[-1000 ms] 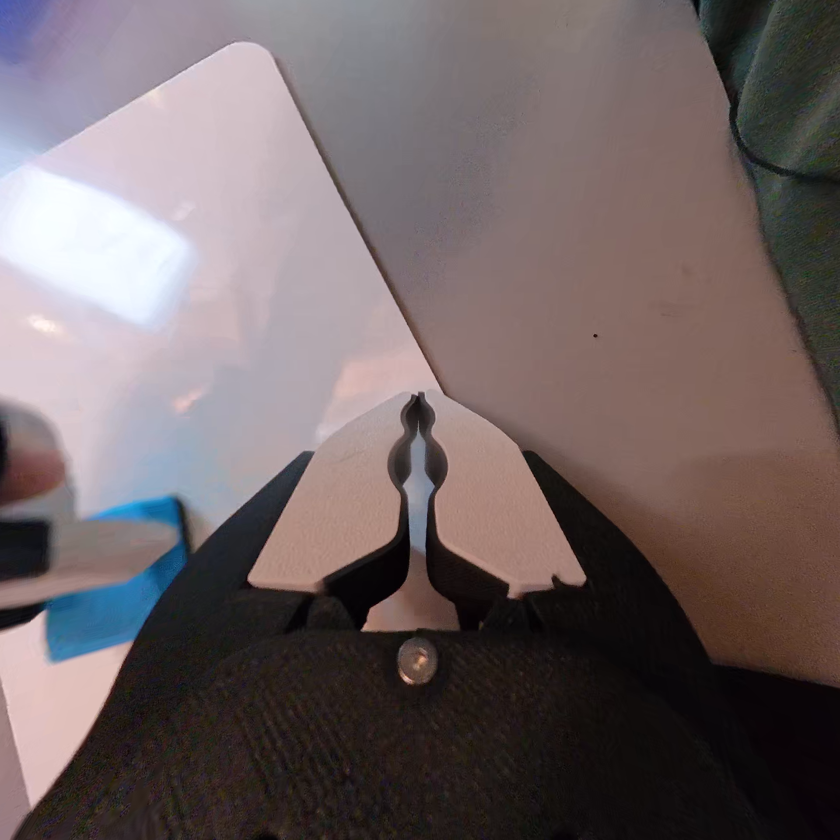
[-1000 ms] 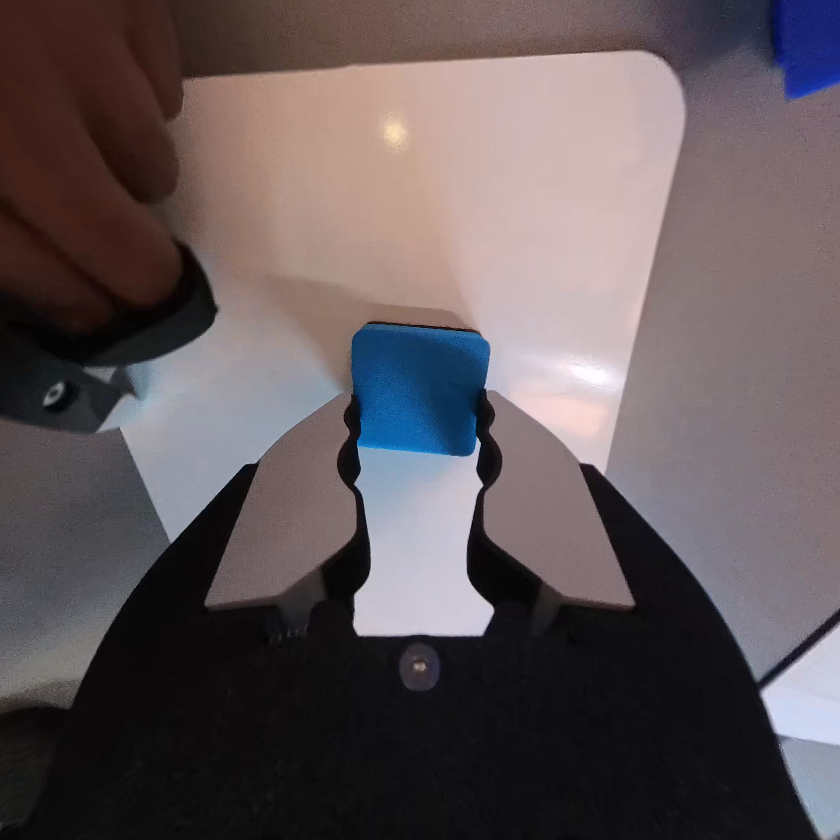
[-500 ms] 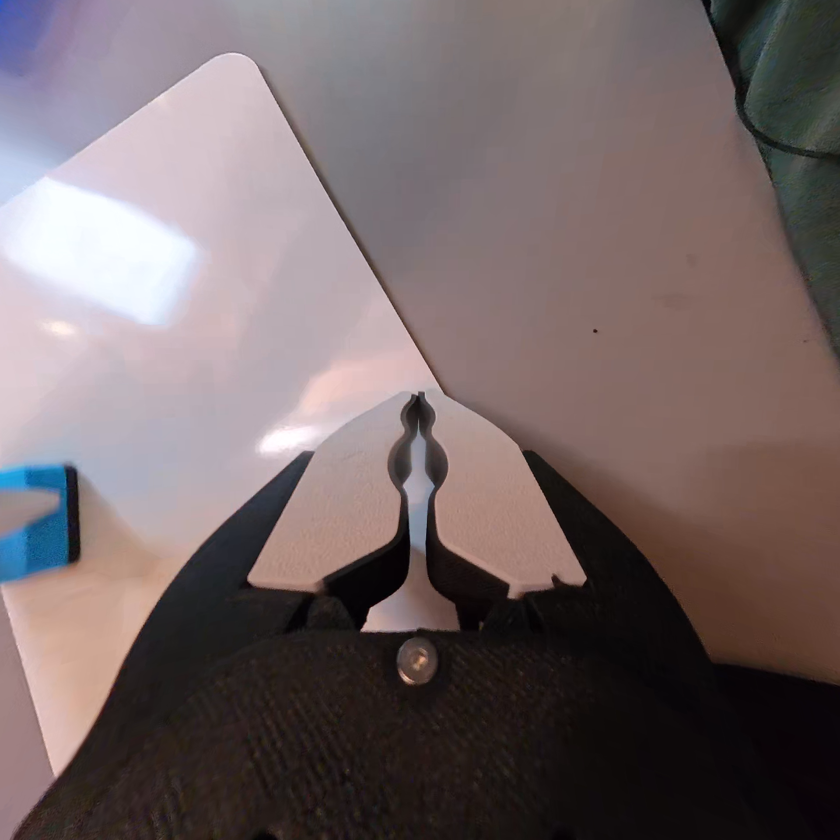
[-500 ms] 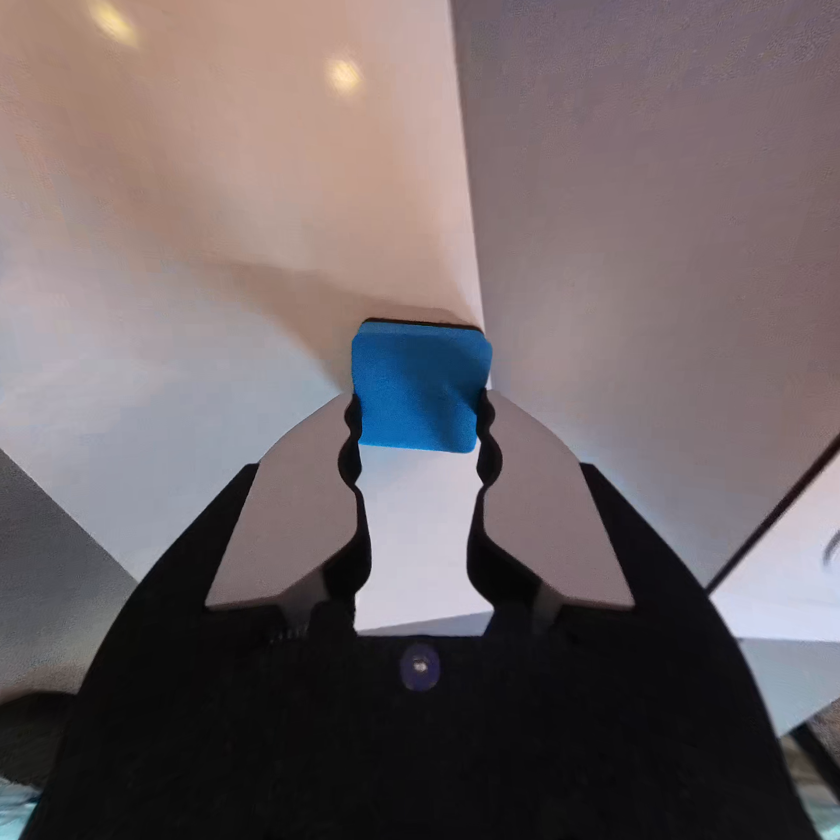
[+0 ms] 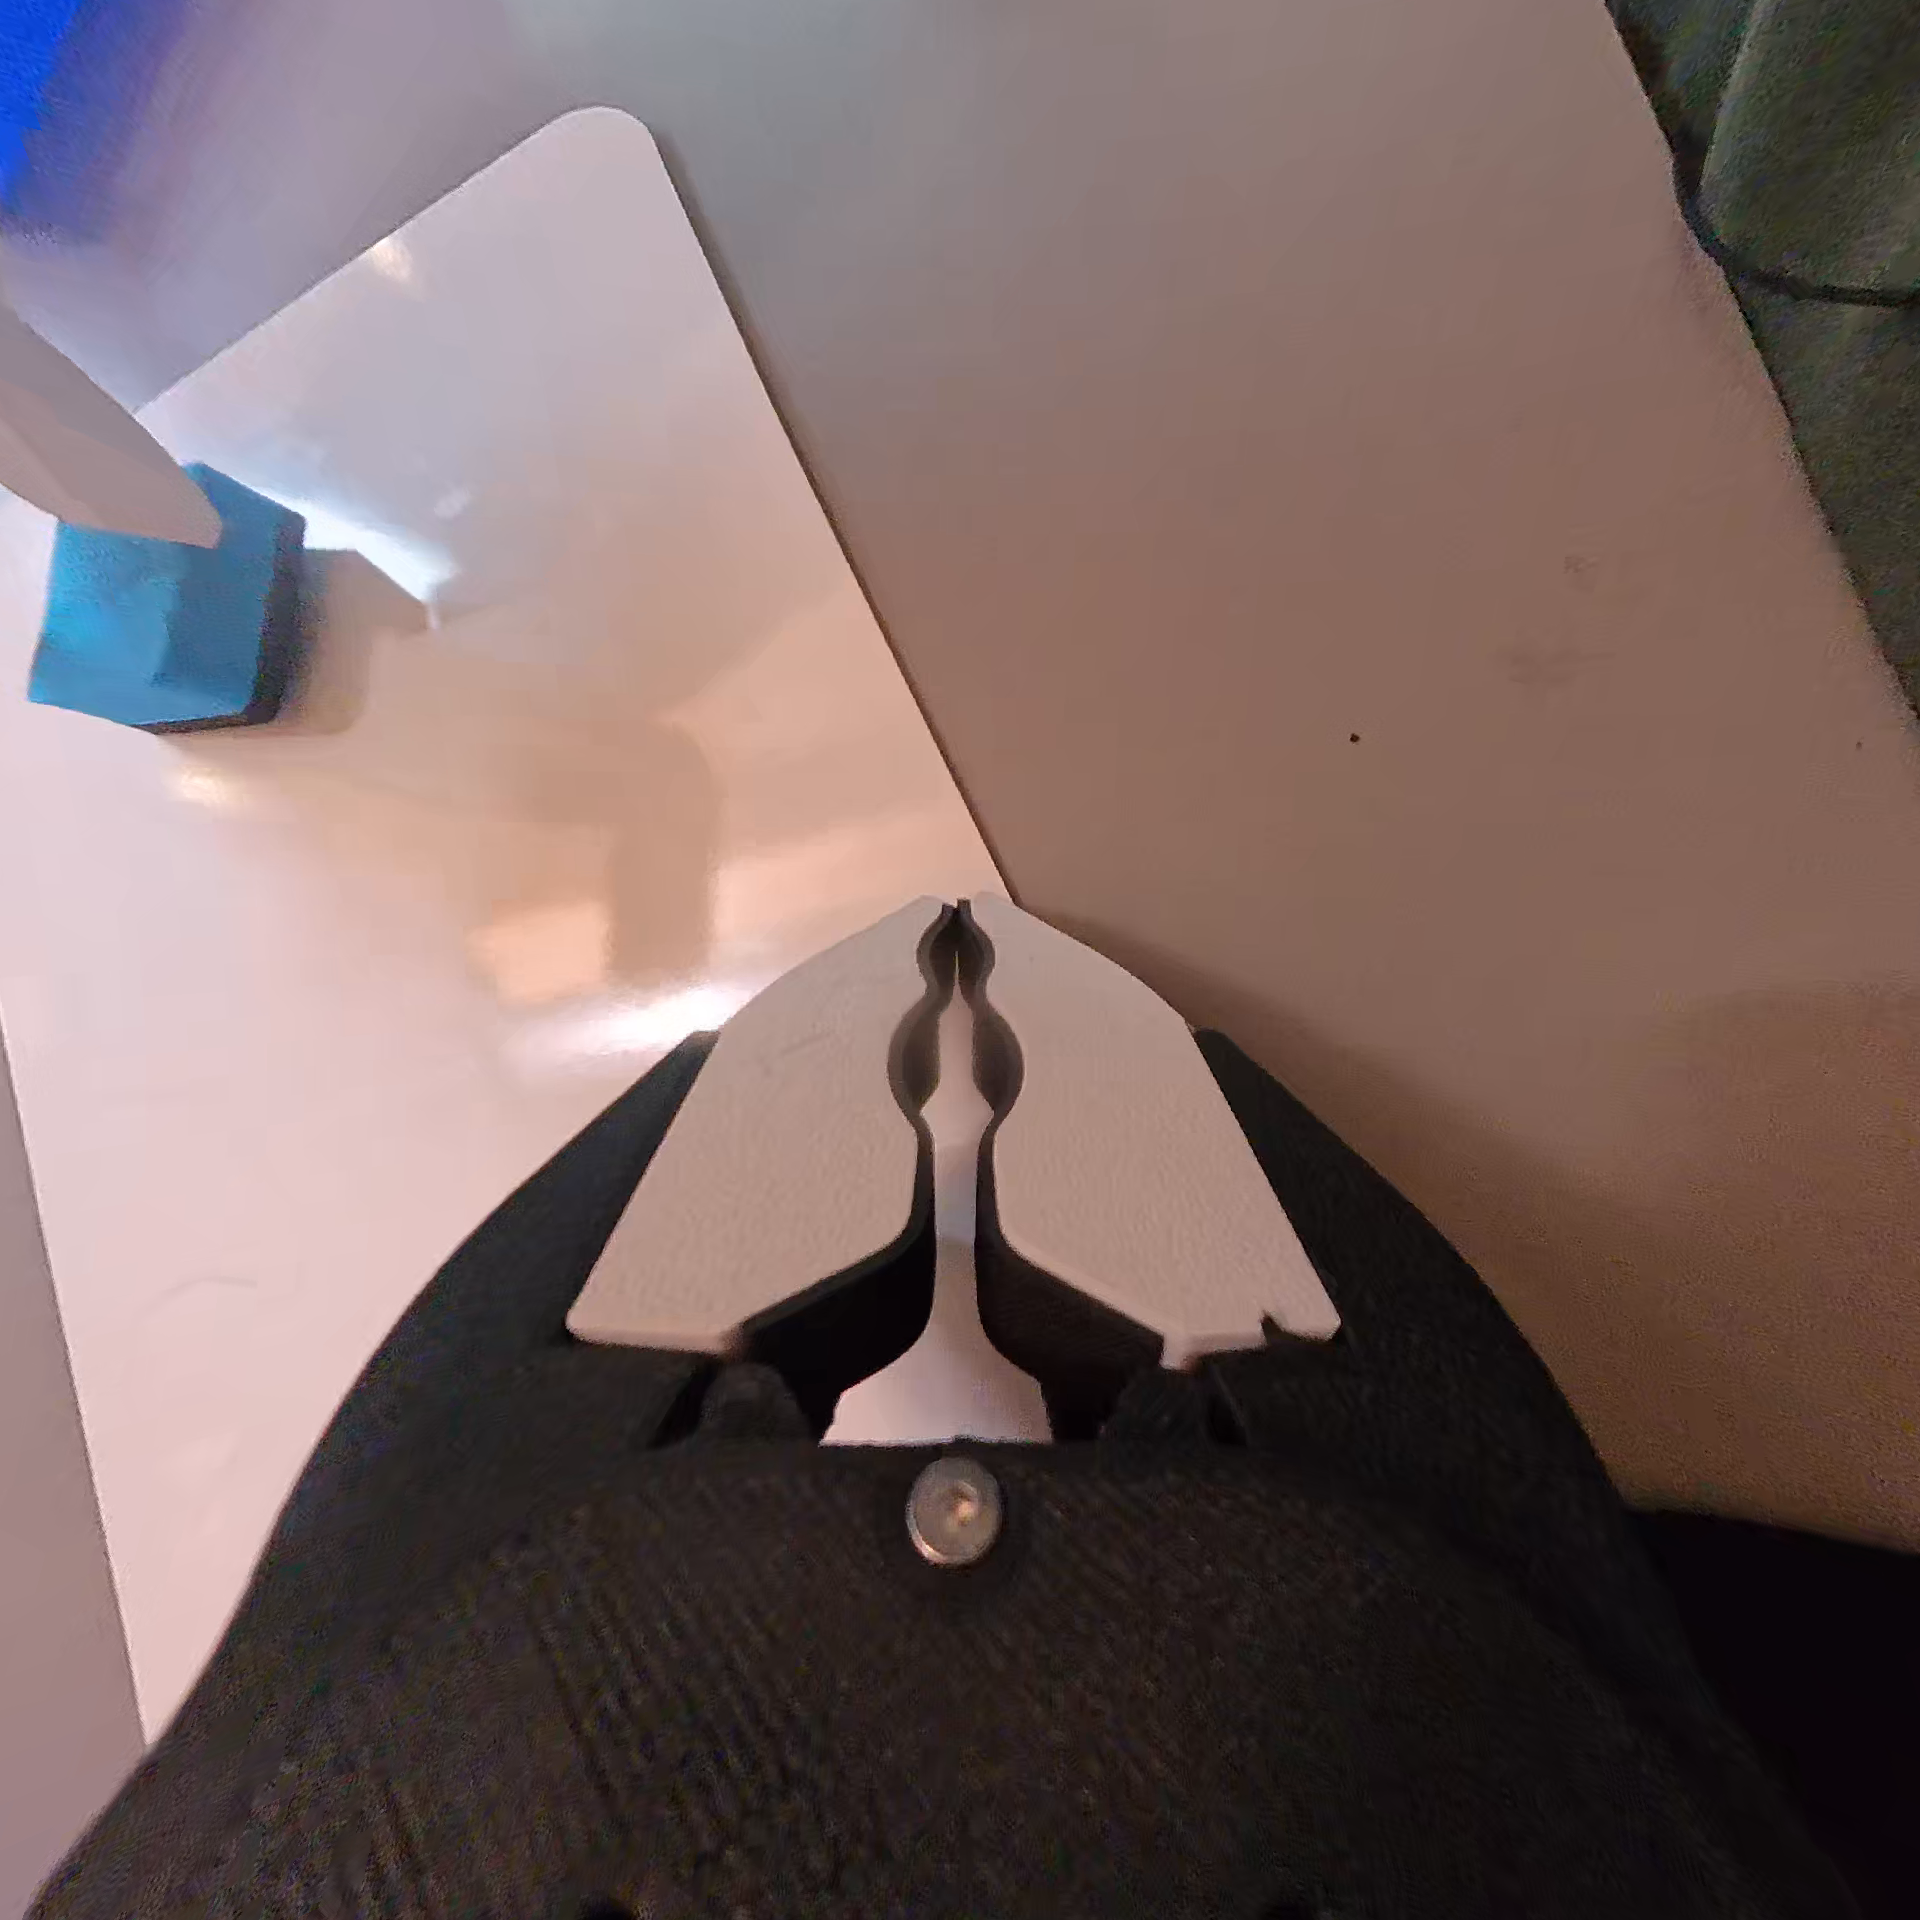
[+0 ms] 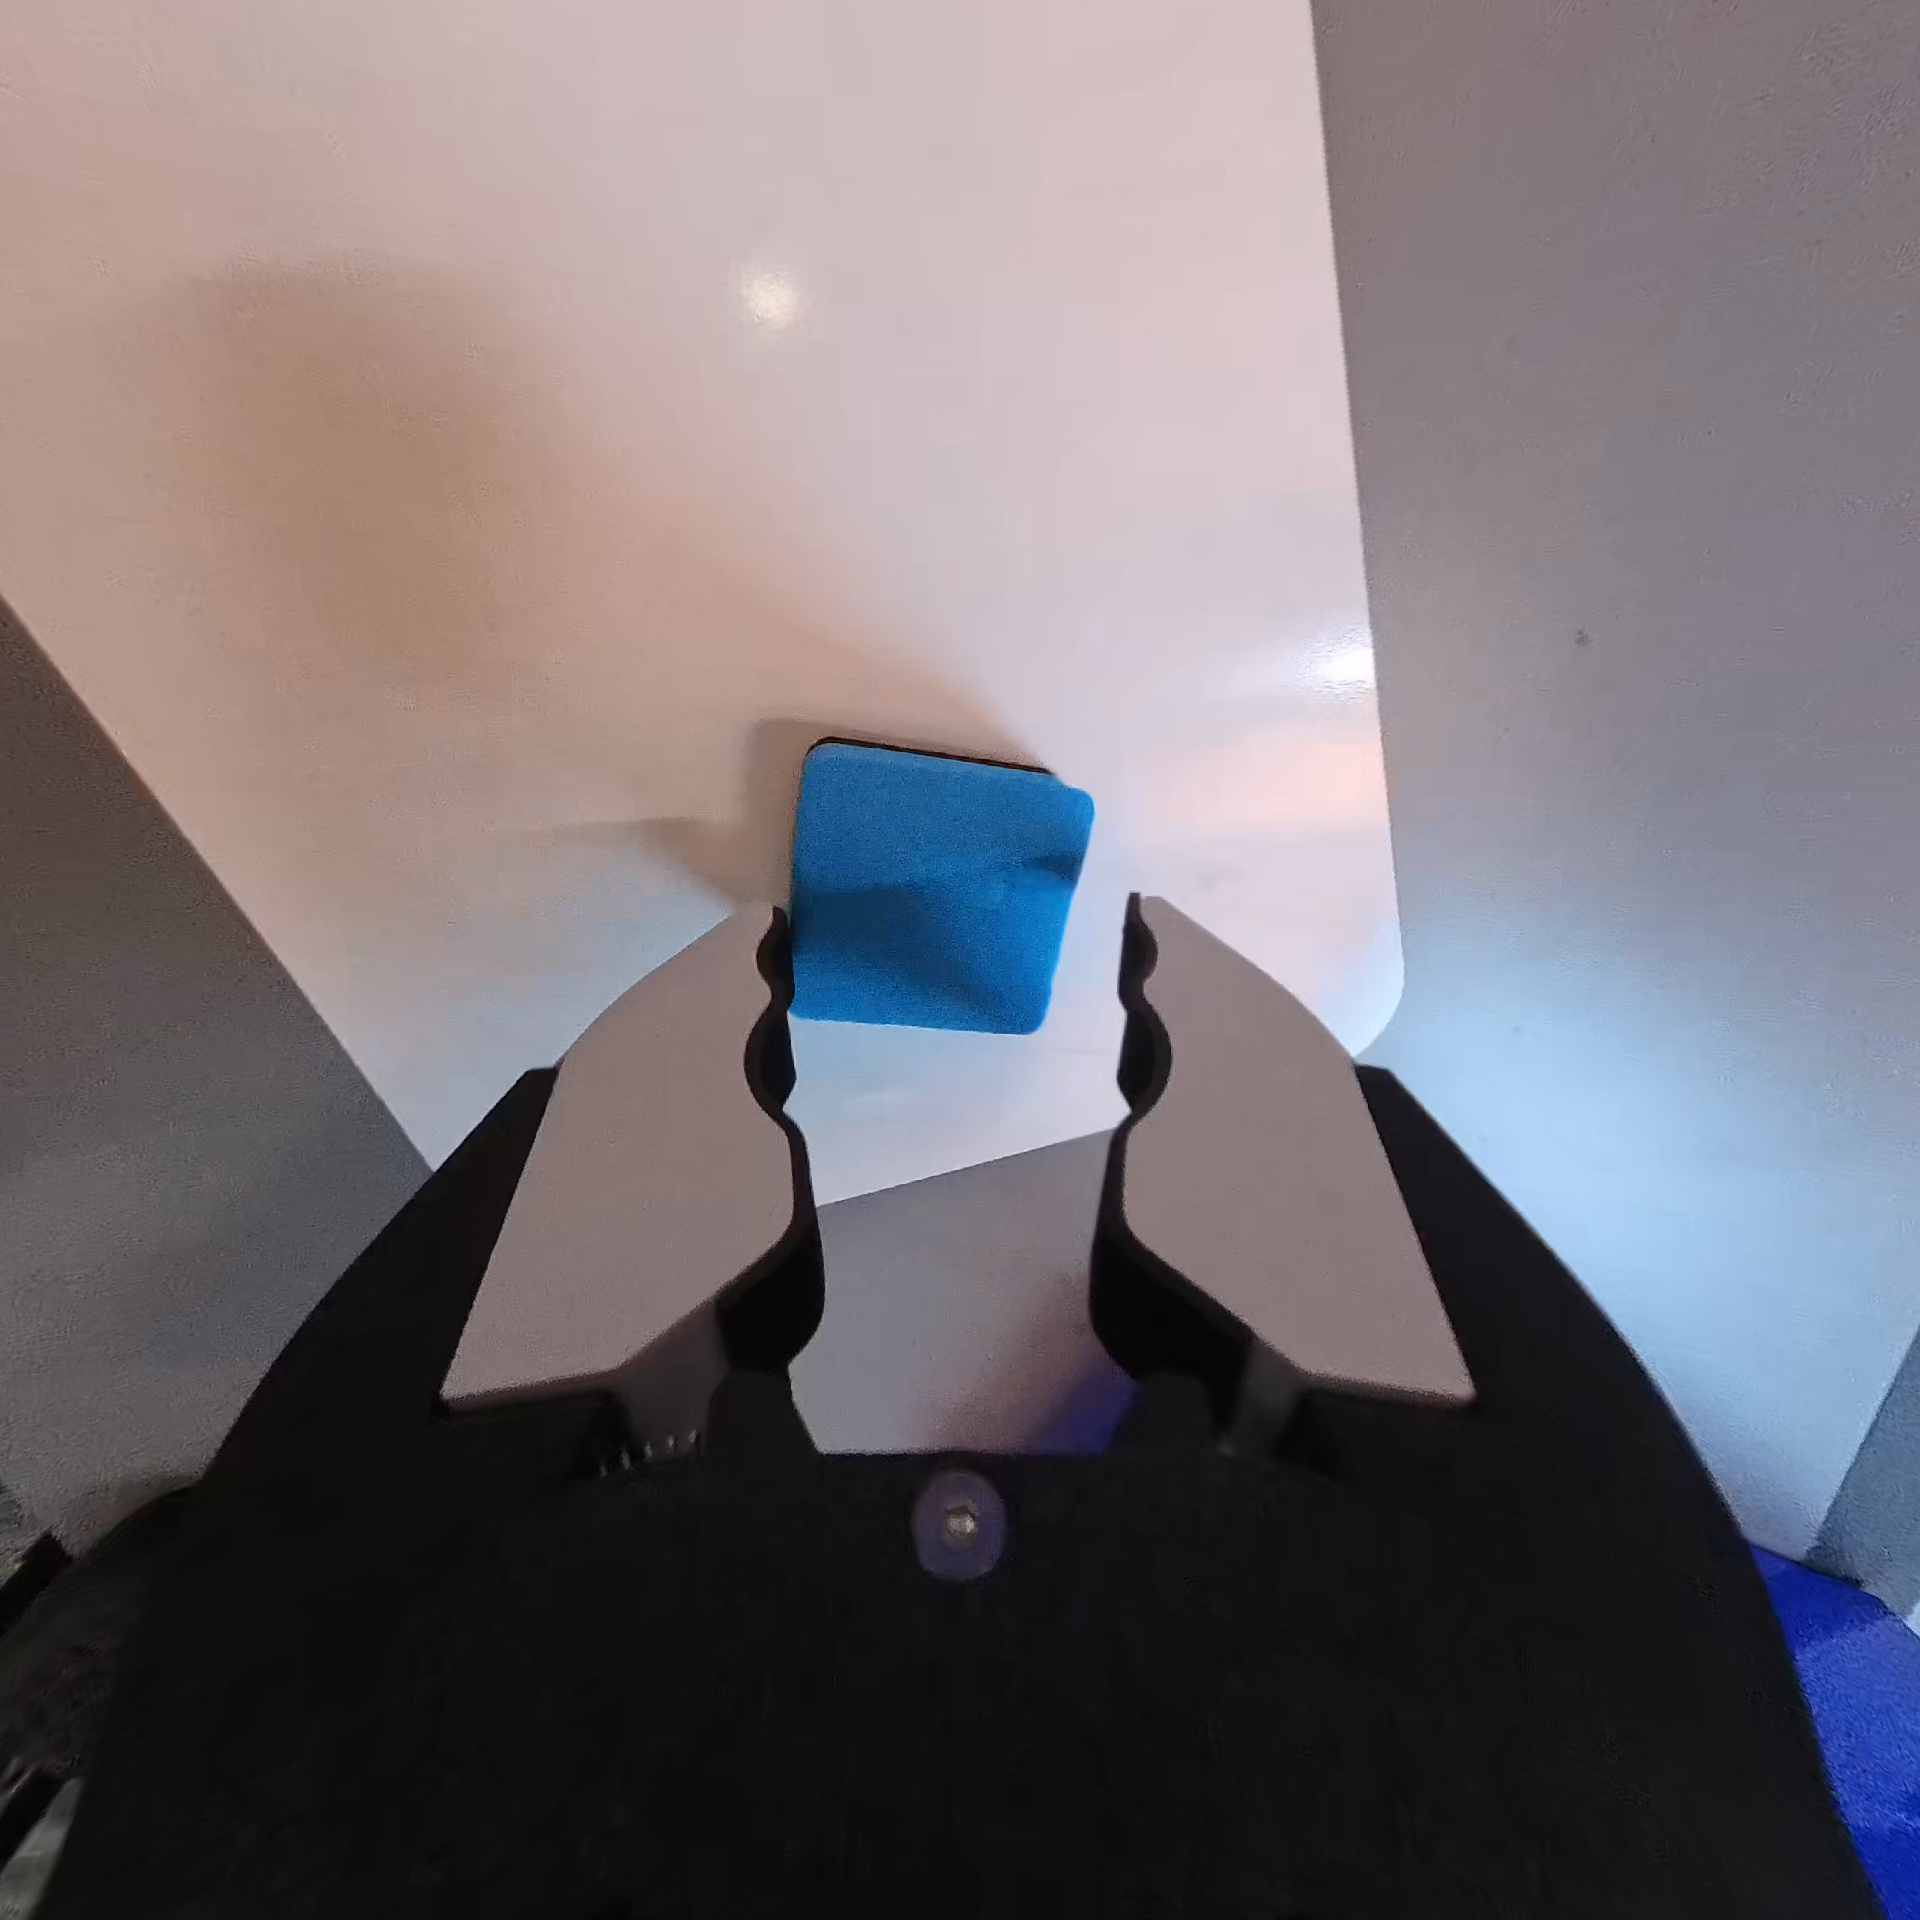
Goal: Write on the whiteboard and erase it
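Showing glossy white with peach and pale blue reflections: the whiteboard [image 5: 436,935] [image 6: 644,520], lying on a matte grey surface [image 5: 1299,520] [image 6: 1610,520] carrying a few tiny dark specks. Sitting bright blue with a thin black base layer on that white: the eraser [image 6: 930,899] [image 5: 156,618]. Appearing pale grey at the fingers and textured black at the body: the left tool [image 5: 958,914] and the right tool [image 6: 954,914], with dark green fabric [image 5: 1818,156] edging one corner and deep blue patches [image 6: 1860,1704] [image 5: 52,104] edging others.
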`<state>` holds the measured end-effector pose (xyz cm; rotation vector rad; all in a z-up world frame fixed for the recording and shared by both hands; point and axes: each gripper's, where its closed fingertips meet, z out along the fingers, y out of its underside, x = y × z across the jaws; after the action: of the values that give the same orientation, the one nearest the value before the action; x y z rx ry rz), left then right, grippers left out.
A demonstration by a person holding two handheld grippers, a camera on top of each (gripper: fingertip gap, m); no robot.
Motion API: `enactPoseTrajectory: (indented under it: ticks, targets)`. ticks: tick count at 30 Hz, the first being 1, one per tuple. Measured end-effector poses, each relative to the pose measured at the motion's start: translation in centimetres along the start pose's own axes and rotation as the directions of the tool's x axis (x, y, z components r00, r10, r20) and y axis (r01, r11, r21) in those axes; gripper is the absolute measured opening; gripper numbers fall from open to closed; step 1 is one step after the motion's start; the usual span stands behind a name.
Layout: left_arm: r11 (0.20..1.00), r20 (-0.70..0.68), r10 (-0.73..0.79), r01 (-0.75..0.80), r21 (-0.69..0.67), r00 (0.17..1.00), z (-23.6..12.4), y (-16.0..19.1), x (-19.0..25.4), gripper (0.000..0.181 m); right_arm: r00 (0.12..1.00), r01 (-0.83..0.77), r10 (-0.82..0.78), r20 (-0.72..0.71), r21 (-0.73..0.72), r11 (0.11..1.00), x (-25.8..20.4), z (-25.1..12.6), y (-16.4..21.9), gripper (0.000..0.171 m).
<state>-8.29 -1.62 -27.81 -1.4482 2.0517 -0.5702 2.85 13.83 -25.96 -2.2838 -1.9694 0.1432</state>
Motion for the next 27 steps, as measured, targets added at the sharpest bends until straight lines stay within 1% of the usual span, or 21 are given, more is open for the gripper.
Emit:
enactPoseTrajectory:
  ticks: [3,6,10,12,15,18,21,24,26,27]
  targets:
    - [0.998,-0.032,-0.037,0.039,0.058,0.999,-0.8,-0.3,0.3,0.000,1.000,0.008,-0.008,0.000,0.060,0.998,-0.6,-1.0,-0.2,0.066]
    - [0.993,-0.001,-0.079,0.079,0.082,0.997,-2.0,0.5,-0.5,0.008,1.000,-0.001,-0.001,0.028,0.085,0.996,-1.8,-0.9,-0.2,0.069]
    - [0.988,0.011,-0.126,0.125,0.095,0.992,-3.3,2.0,-1.0,0.012,0.996,-0.082,0.079,0.032,0.103,0.991,-1.9,0.2,-0.7,0.068]
    - [0.987,0.017,-0.136,0.134,0.092,0.991,-4.0,2.6,-1.2,0.015,0.994,-0.108,0.109,-0.002,0.101,0.989,-1.0,0.5,-0.7,0.066]
    - [0.985,0.012,-0.147,0.145,0.094,0.989,-5.2,3.1,-1.0,0.019,0.991,-0.132,0.131,0.009,0.088,0.987,-0.8,0.8,-0.4,0.066]
    - [0.985,0.005,-0.151,0.150,0.086,0.989,-5.8,3.8,-0.9,0.022,0.990,-0.139,0.139,0.006,0.130,0.982,-0.6,-0.2,-0.9,0.067]
    - [0.983,-0.006,-0.165,0.164,0.081,0.986,-5.9,4.3,-0.9,0.023,0.992,-0.129,0.126,0.024,0.138,0.982,-0.9,-0.6,-1.1,0.068]
    - [0.986,-0.019,-0.157,0.158,0.055,0.987,-5.7,4.6,-0.5,0.022,0.992,-0.126,0.120,0.050,0.126,0.984,-1.7,0.1,-0.9,0.068]
    - [0.988,-0.025,-0.153,0.154,0.030,0.988,-5.5,5.0,-0.3,0.022,0.994,-0.111,0.108,0.037,0.116,0.987,-1.8,0.8,-0.7,0.067]
    - [0.987,-0.031,-0.156,0.156,0.021,0.987,-5.4,5.1,-0.2,0.022,0.994,-0.106,0.105,0.015,0.117,0.987,-1.6,1.1,-0.7,0.063]
